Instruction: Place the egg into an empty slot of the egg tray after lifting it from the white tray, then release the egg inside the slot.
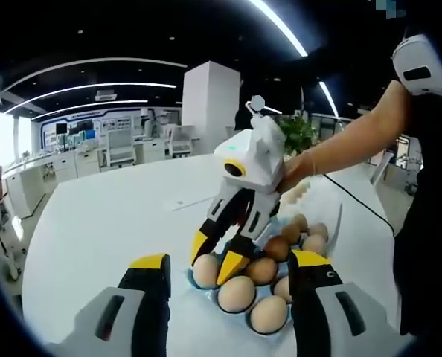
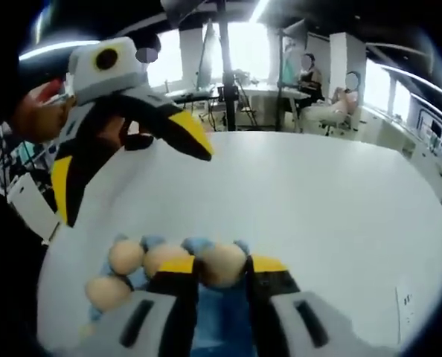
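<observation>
A blue egg tray (image 1: 229,313) (image 2: 222,321) lies on the white table (image 1: 109,223), holding several brown eggs. My right gripper (image 1: 213,262) (image 2: 221,262) reaches down over the tray's near-left corner, shut on one egg (image 1: 205,272) (image 2: 221,271) that sits low in the row with the other eggs. A person's hand holds that gripper's white body (image 1: 252,152). My left gripper (image 1: 230,260) hangs open just before the tray with nothing between its fingers. In the right gripper view it hovers at the upper left as the left gripper (image 2: 139,190), jaws spread wide above the table.
A person's arm (image 1: 355,137) reaches in from the right, and a black cable (image 1: 359,199) runs across the table behind the tray. A white rim (image 1: 338,223) stands just past the eggs. Desks, chairs and seated people (image 2: 310,82) lie beyond the table's far edge.
</observation>
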`<state>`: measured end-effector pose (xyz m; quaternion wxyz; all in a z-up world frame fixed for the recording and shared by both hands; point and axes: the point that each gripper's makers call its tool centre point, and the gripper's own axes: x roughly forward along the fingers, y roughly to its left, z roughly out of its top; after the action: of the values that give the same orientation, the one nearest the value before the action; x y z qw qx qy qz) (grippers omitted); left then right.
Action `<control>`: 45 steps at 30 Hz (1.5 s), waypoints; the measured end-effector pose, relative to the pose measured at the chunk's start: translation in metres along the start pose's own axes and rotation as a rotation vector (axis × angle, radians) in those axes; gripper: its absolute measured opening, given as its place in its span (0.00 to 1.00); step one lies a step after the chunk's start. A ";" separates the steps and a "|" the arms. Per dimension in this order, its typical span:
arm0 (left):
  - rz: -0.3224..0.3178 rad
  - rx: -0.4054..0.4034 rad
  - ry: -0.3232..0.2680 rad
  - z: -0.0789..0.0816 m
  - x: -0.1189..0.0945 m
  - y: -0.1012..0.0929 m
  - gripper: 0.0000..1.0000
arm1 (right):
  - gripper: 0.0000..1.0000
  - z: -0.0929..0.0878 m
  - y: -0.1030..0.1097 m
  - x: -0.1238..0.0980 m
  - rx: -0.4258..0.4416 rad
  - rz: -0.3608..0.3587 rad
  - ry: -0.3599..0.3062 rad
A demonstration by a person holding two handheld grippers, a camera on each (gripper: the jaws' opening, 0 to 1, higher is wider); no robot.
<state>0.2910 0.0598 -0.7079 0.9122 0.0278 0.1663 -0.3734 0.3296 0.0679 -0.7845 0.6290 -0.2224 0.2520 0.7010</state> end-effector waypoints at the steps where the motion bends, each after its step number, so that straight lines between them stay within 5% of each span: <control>1: 0.000 0.001 0.000 0.000 0.000 0.000 0.65 | 0.26 0.000 -0.001 0.000 0.001 -0.003 -0.003; 16: 0.008 0.001 -0.009 0.002 -0.002 0.000 0.66 | 0.28 -0.001 0.002 -0.006 -0.028 0.007 -0.006; 29: -0.006 0.015 -0.019 0.009 0.001 -0.007 0.66 | 0.26 -0.020 -0.003 -0.038 -0.068 -0.055 0.034; 38: -0.012 0.023 -0.020 0.011 0.003 -0.010 0.66 | 0.26 -0.032 -0.007 -0.066 0.020 -0.085 -0.005; 45: -0.018 0.026 -0.020 0.012 0.004 -0.011 0.65 | 0.26 -0.046 -0.002 -0.082 0.011 -0.094 0.009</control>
<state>0.2894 0.0472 -0.6971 0.9101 0.0343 0.1525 -0.3839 0.3404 -0.0241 -0.7686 0.6613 -0.2340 0.2479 0.6682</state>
